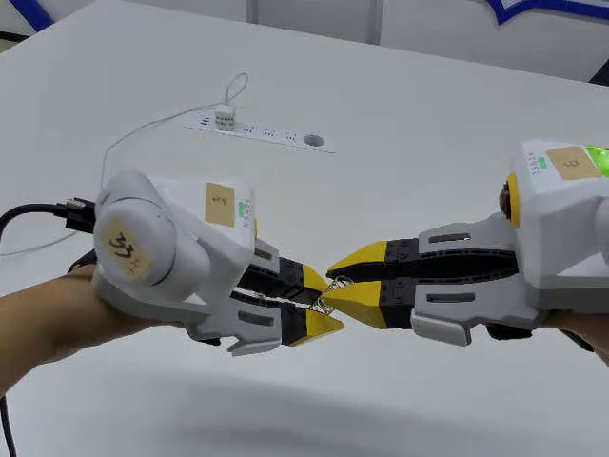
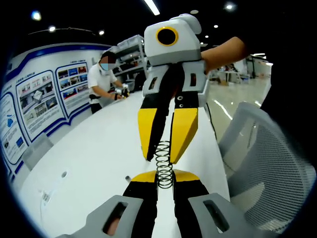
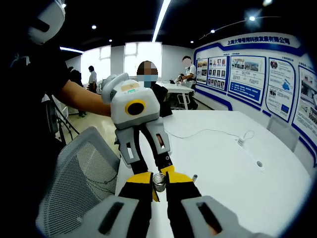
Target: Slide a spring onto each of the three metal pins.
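Plainly the spring [image 2: 163, 161] is the delicate part: a small open coil of thin wire. I judge it very light, springy along its length and easy to kink or fling away if squeezed across the coils. It hangs in the air over the white table [image 1: 428, 143], well to the near side of the power strip [image 1: 262, 130], stretched between the two tools.

The left gripper [image 1: 322, 303] has its yellow jaws drawn together on one end of the coil. The right gripper [image 1: 335, 284] meets it nose to nose, its jaws closed on the other end. In the left gripper view the coils between the two pairs of tips look slightly opened out, so there seems to be a mild pull along the axis.

A short upright metal stub [image 3: 194, 177] stands on the table on the near side of the power strip. It may be one of the pins, but it is too small to be sure. Whether a pin already sits inside the coil I cannot tell.

For handling, I would grip only the last turn or two at one end, pinching lightly. That leaves the bore open and the rest of the coil free to ride down a pin. A hard pinch mid-length risks flattening it, and letting go of one end under tension risks a snap-back.
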